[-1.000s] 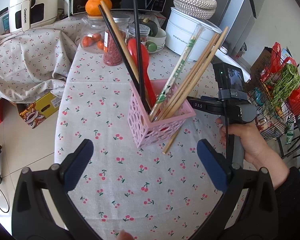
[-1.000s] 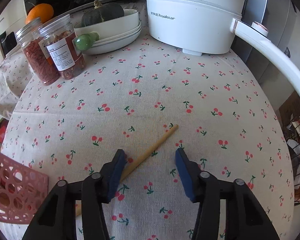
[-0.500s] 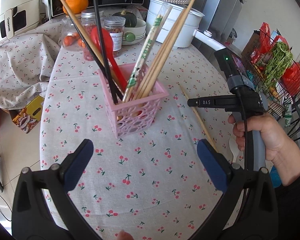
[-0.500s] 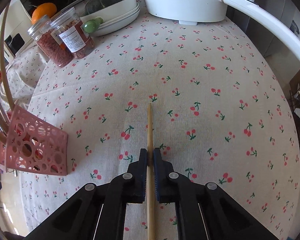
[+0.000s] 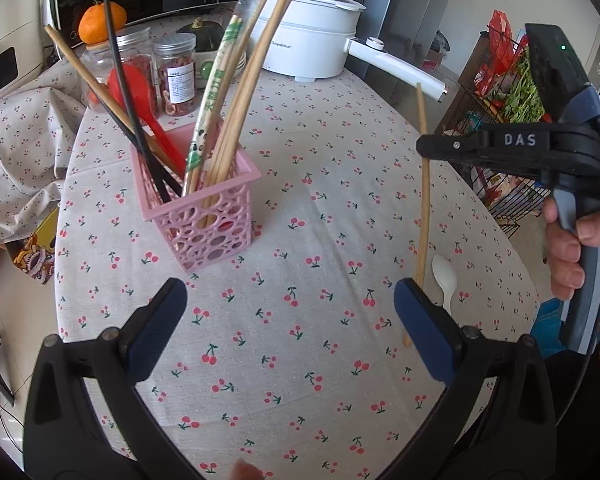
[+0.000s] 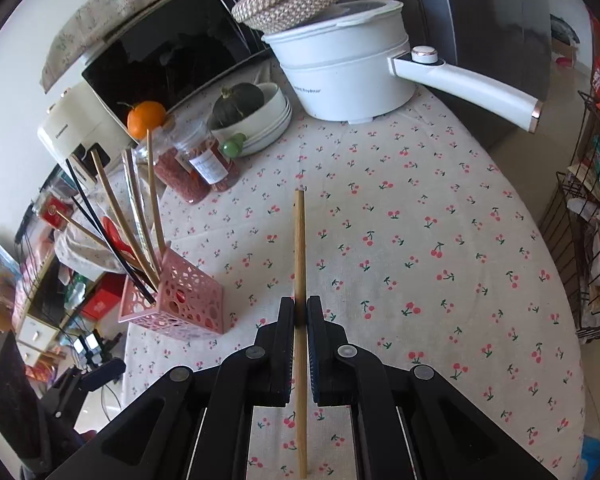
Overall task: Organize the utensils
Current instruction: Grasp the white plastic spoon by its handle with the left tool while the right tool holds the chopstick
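Note:
My right gripper (image 6: 300,314) is shut on a wooden chopstick (image 6: 299,248) and holds it upright above the table; the gripper (image 5: 422,148) and the chopstick (image 5: 423,208) also show in the left wrist view. A pink perforated utensil basket (image 5: 204,216) stands on the cherry-print tablecloth (image 5: 300,340) with several chopsticks and a red spoon (image 5: 136,96) in it; it also shows in the right wrist view (image 6: 180,300). A white plastic spoon (image 5: 444,276) lies on the cloth at the right. My left gripper (image 5: 290,332) is open and empty, in front of the basket.
A white electric pot (image 6: 348,68) with a long handle (image 6: 468,84), stacked bowls with a dark squash (image 6: 256,116), two jars (image 6: 204,168) and an orange (image 6: 146,118) stand at the back. A wire rack (image 5: 500,120) with groceries stands beyond the table's right edge.
My right gripper closed on the chopstick that lay on the cloth and lifted it off the table, turning it upright. The left gripper stayed open and drew back slightly.

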`<state>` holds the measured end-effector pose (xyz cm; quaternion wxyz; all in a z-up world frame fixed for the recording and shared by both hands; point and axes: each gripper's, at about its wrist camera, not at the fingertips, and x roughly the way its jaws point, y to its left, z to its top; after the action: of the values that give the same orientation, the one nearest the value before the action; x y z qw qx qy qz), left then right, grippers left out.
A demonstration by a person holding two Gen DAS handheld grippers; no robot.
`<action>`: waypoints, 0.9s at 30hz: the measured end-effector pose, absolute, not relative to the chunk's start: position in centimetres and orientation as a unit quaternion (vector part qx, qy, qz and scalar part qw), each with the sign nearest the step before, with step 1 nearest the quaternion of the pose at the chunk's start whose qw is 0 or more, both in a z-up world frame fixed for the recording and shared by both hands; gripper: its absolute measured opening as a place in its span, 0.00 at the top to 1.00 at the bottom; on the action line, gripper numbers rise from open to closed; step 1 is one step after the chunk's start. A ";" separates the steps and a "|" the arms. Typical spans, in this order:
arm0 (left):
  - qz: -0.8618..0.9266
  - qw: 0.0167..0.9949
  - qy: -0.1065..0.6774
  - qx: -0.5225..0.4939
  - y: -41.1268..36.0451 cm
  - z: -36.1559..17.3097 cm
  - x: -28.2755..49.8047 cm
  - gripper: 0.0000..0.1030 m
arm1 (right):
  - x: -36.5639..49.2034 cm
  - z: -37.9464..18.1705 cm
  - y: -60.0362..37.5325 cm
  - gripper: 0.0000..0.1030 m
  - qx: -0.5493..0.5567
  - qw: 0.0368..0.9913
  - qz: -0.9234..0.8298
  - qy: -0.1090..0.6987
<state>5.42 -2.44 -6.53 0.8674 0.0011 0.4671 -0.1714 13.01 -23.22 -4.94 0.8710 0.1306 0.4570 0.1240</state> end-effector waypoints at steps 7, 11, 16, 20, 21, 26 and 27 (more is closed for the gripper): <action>-0.172 0.855 0.488 0.019 -5.0 -6.7 5.4 0.00 | 9.6 -0.2 -27.0 0.94 0.150 0.902 0.113 0.389; -0.164 0.849 0.501 0.028 -6.9 -7.1 5.6 0.00 | 7.9 2.1 -28.5 0.94 0.132 0.921 0.093 0.354; -0.170 0.835 0.520 0.059 -10.0 -8.2 6.1 0.10 | 7.2 2.8 -30.1 0.94 0.119 0.930 0.061 0.344; -0.227 0.802 0.549 0.066 -13.2 -9.8 6.3 0.40 | 7.2 2.7 -31.5 0.94 0.121 0.930 0.036 0.345; -0.244 0.789 0.559 0.069 -14.1 -10.4 6.2 0.45 | 7.2 2.7 -31.9 0.94 0.123 0.930 0.032 0.344; -0.276 0.757 0.583 0.101 -17.7 -12.8 6.4 0.54 | 7.0 2.7 -33.7 0.94 0.145 0.928 0.027 0.342; -0.275 0.756 0.585 0.106 -18.2 -13.1 6.6 0.54 | 7.0 2.7 -34.0 0.94 0.147 0.928 0.025 0.342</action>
<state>6.65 -18.17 -13.09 0.7559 0.1065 0.5846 -0.2749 6.96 -34.02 2.66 0.9278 0.1474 0.3418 0.0253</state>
